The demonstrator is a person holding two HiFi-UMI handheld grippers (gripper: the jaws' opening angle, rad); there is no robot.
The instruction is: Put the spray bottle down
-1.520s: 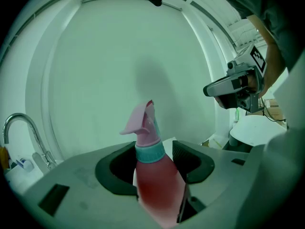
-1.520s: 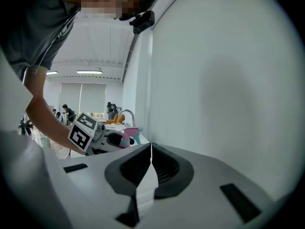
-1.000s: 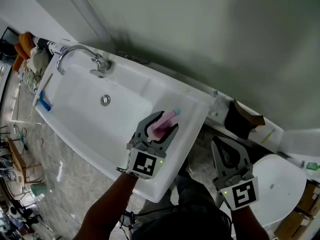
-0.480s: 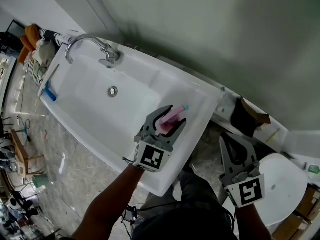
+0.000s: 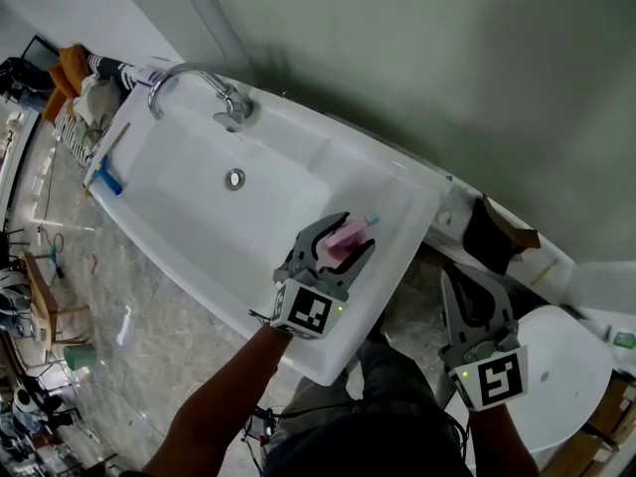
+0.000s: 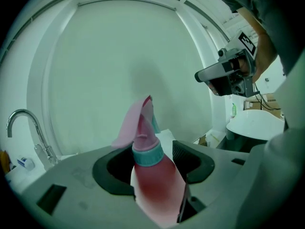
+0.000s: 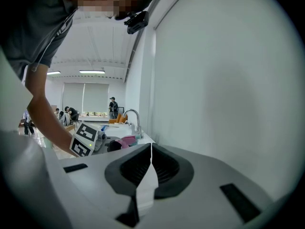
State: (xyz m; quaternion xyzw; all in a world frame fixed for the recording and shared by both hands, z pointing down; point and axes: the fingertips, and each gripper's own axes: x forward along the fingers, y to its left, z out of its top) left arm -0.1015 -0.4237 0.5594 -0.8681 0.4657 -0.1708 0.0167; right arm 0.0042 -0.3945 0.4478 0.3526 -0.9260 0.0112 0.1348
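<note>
A pink spray bottle [image 5: 350, 233] with a teal collar and pink trigger head stands upright between the jaws of my left gripper [image 5: 345, 238], which is shut on its body [image 6: 157, 190]. In the head view the bottle is over the flat right ledge of the white sink [image 5: 397, 192]; I cannot tell whether its base touches the ledge. My right gripper [image 5: 473, 288] hangs to the right of the sink over the floor gap. Its jaws are shut with nothing between them [image 7: 150, 149]. From the right gripper view, the bottle [image 7: 126, 141] shows far off to the left.
A chrome faucet [image 5: 214, 87] and a drain [image 5: 236, 178] mark the sink basin. A blue-handled brush [image 5: 104, 172] lies at its left end. A dark box [image 5: 492, 232] sits by the wall, with a white round surface [image 5: 571, 376] right of it. A grey-green wall runs behind.
The head view has drifted, so the sink sits a little further right and lower in the picture. Both grippers keep their places, and the bottle stays in the left one.
</note>
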